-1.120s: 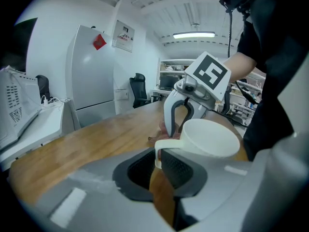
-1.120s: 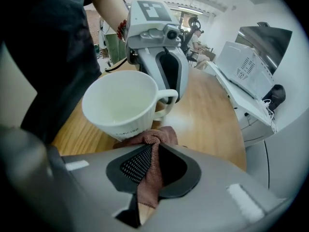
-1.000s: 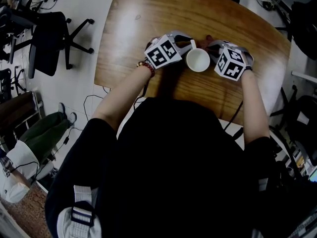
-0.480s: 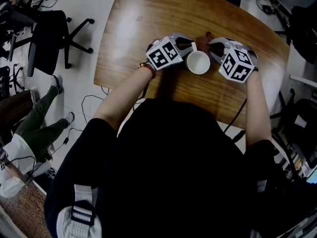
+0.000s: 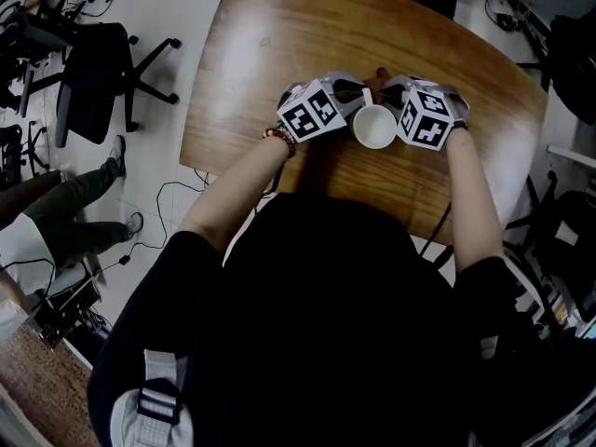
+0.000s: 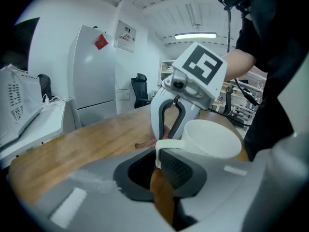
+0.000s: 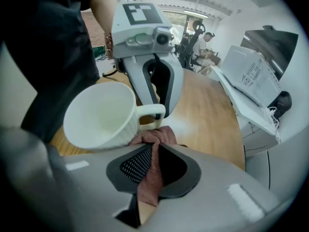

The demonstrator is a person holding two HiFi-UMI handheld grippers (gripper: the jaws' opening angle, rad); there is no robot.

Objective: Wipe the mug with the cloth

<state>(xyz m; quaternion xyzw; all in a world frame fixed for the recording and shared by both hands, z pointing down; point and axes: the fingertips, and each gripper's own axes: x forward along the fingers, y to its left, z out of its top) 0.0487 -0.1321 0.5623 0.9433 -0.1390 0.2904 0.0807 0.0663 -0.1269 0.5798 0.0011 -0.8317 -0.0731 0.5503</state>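
Note:
A white mug (image 5: 374,128) stands upright on the wooden table (image 5: 279,45) between both grippers. My left gripper (image 6: 157,158) is shut on the mug's handle (image 6: 166,143), and the mug's body (image 6: 210,138) sits just right of its jaws. My right gripper (image 7: 150,163) is shut on a reddish-brown cloth (image 7: 150,170), whose bunched end (image 7: 155,135) touches the mug (image 7: 101,115) below its handle. In the head view the left gripper (image 5: 346,101) is at the mug's left and the right gripper (image 5: 399,110) at its right, with a bit of cloth (image 5: 377,77) showing behind the mug.
The mug stands near the table's middle, with bare wood beyond it. Office chairs (image 5: 93,68) and cables lie on the floor at the left. A person's legs (image 5: 56,212) show at the far left. White equipment (image 7: 253,79) sits along the table's far side.
My right gripper has shifted left, closer against the mug, with the cloth still in it. The left gripper and mug have stayed put. The person at the left has walked further away.

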